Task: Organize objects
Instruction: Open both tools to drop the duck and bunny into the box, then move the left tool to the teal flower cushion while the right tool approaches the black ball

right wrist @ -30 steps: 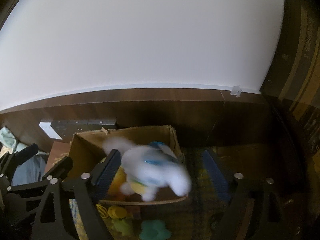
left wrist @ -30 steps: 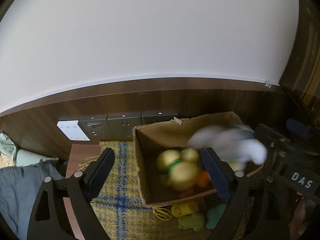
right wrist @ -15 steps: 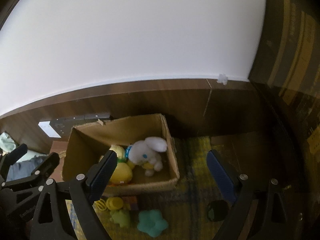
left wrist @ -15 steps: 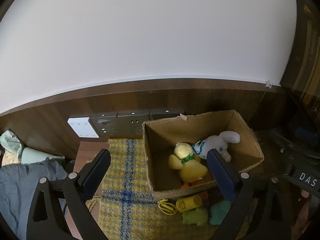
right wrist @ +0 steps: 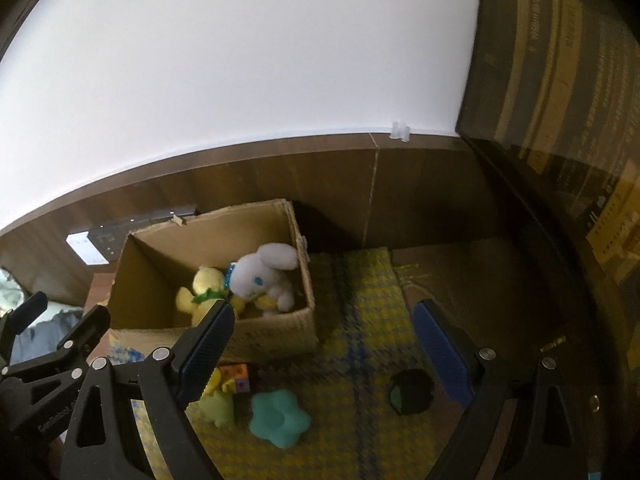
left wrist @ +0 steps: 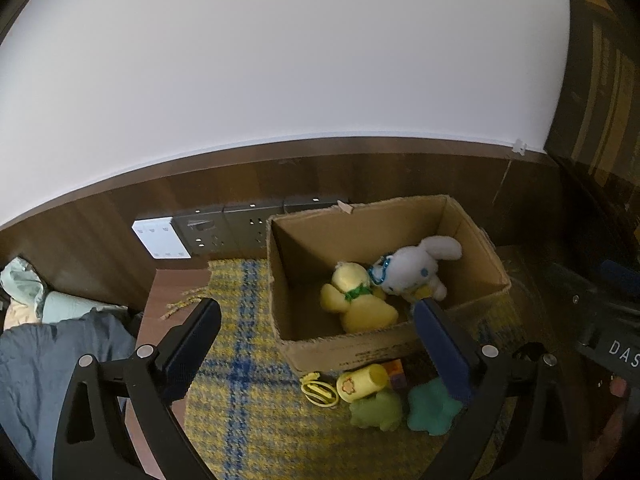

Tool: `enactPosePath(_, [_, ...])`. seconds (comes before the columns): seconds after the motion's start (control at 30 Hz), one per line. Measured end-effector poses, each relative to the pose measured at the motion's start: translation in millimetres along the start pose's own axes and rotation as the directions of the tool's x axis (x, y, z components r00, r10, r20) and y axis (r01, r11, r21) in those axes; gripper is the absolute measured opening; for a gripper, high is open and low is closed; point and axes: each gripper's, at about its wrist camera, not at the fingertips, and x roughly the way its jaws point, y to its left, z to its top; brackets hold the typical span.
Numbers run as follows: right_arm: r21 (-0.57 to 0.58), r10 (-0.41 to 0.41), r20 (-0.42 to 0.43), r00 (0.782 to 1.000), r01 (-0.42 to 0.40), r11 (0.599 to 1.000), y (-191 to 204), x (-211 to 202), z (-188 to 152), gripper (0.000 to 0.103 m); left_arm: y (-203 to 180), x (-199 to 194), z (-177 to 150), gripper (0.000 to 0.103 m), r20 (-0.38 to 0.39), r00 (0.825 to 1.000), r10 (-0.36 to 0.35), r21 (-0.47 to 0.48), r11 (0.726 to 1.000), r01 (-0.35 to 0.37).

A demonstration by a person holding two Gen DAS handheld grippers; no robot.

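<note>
Both claws, left claw (left wrist: pixel 316 320) and right claw (right wrist: pixel 320 320), spread wide, gripping nothing, above a woven plaid mat (left wrist: pixel 240 360). Fluffy white plush rabbit (right wrist: pixel 262 274) and yellow plush duck (left wrist: pixel 358 300) lie touching inside the open cardboard box (right wrist: pixel 276 332).

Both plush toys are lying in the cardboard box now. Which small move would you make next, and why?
Probably lower the right gripper, which is open and holds nothing, toward the teal star toy. The white plush and yellow duck already lie inside the box, while the star sits loose on the plaid mat just in front of this gripper.
</note>
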Motion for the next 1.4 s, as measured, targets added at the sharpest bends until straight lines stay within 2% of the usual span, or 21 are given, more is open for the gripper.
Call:
enactPosePath(0.2, [-0.023, 0.005, -0.003, 1.000, -0.005, 1.000, -10, -2, -10, 0.091, -9, -1, -7, 0.099, -0.004, 1.000, -0.007, 0.003, 1.000, 0.007])
enactPosePath(0.63, [0.009, -0.033, -0.033, 0.999, 0.034, 0.999, -43, 8, -32, 0.091, -37, 6, -26, 0.099, -0.038, 0.999, 0.000, 0.004, 1.000, 0.000])
enactPosePath(0.7, [0.016, -0.040, -0.039, 0.998, 0.041, 0.999, -49, 11, -38, 0.091, -41, 8, -31, 0.099, -0.040, 0.999, 0.006, -0.005, 1.000, -0.006])
enactPosePath(0.73, [0.018, -0.044, -0.042, 0.998, 0.044, 0.999, -52, 12, -40, 0.091, -43, 9, -34, 0.099, -0.040, 0.999, 0.034, -0.044, 0.998, -0.035])
enactPosePath(1.07, [0.034, -0.069, -0.108, 0.992, 0.073, 0.997, -79, 37, -71, 0.091, -63, 26, -65, 0.099, -0.087, 0.995, 0.055, -0.075, 0.995, -0.061])
enactPosePath(1.4, [0.015, -0.069, -0.152, 0.986, 0.073, 0.997, -89, 60, -91, 0.091, -73, 46, -86, 0.099, -0.128, 0.990, 0.065, -0.114, 0.990, -0.080])
